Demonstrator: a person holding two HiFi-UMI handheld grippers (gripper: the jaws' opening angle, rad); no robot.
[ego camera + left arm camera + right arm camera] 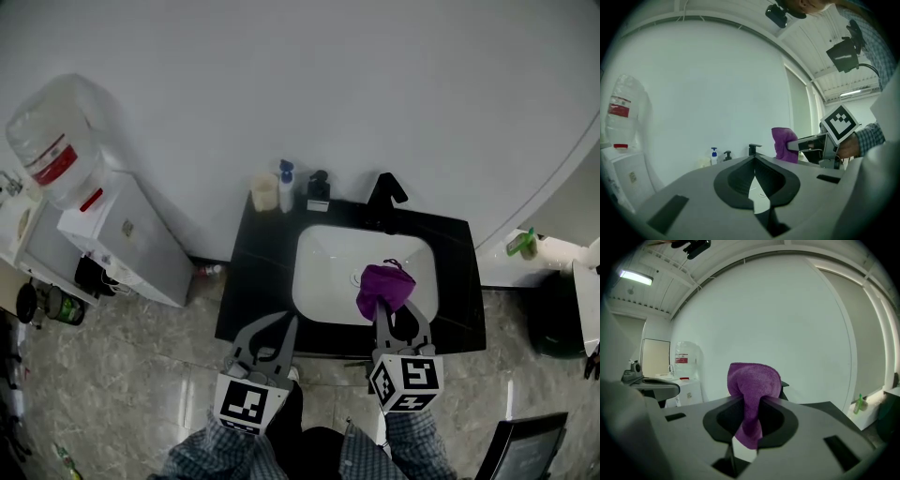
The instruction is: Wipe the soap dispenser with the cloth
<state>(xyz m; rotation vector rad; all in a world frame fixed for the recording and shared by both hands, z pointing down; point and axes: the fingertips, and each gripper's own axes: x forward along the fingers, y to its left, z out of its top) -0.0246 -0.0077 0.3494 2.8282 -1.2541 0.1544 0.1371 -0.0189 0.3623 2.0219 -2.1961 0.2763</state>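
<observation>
A white soap bottle with a blue pump (286, 185) and a black soap dispenser (319, 190) stand at the back left of the black counter (258, 281), next to a pale cup (265, 192). In the left gripper view the same blue-pump bottle (714, 156) and black dispenser (727, 155) appear small and far off. My right gripper (386, 306) is shut on a bunched purple cloth (384, 287) above the white sink (328, 267); the cloth (753, 390) bulges past its jaws. My left gripper (287, 321) hovers at the counter's front edge, shut and holding nothing.
A black faucet (385, 195) rises behind the sink. To the left stand a water cooler with its bottle (54, 141) and a white cabinet (127, 244). On the right are a ledge with a green bottle (521, 244) and a dark bin (553, 323).
</observation>
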